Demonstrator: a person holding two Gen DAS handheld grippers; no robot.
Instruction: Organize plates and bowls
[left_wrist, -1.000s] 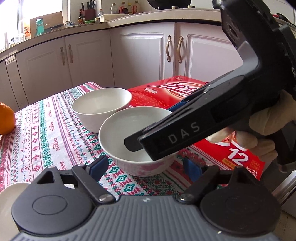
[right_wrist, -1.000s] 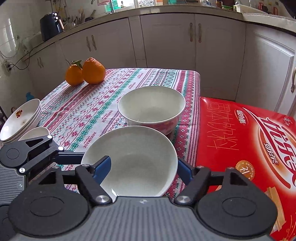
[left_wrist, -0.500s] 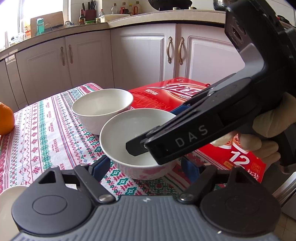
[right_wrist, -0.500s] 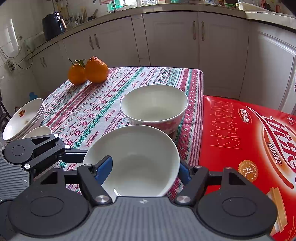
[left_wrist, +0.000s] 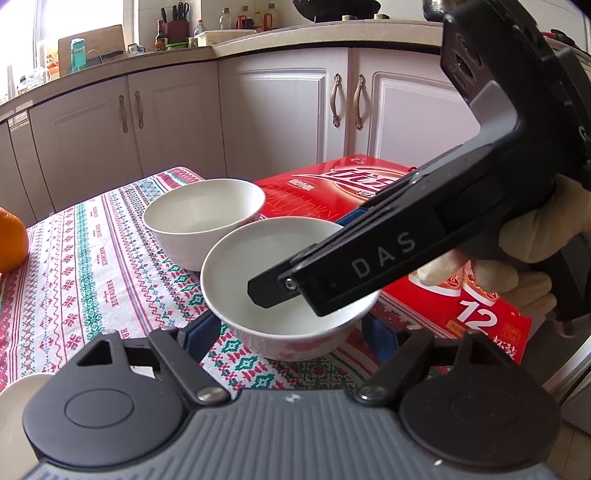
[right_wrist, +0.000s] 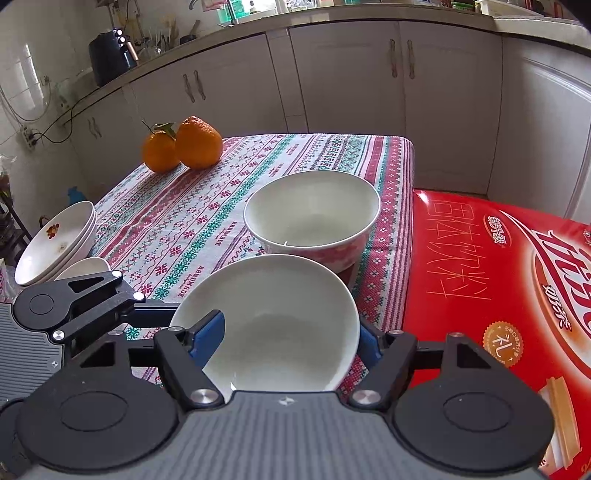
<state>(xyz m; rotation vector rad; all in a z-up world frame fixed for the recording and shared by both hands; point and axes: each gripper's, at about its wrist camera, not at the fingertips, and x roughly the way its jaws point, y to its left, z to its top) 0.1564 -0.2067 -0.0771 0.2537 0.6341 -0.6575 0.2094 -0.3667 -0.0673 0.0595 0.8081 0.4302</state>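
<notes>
Patterned tablecloth (right_wrist: 177, 221), near bowl (right_wrist: 280, 325) between right tongs (right_wrist: 291, 341)

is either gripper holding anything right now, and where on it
Both grippers close on the near bowl: the right gripper and the left gripper each squeeze it across its sides, below the rim.

Both wrist views look steeply down, close — from crossing angles, seemingly — sharing the near bowl (left_wrist: 280, 266) (right_wrist: 273, 321) and tablecloth (left_wrist: 92, 266) (right_wrist: 207, 206).

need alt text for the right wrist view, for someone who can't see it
The right gripper clamps a white bowl by its rim above a patterned tablecloth. A second white bowl sits behind it, two oranges farther back, and a red box to the right.
</notes>
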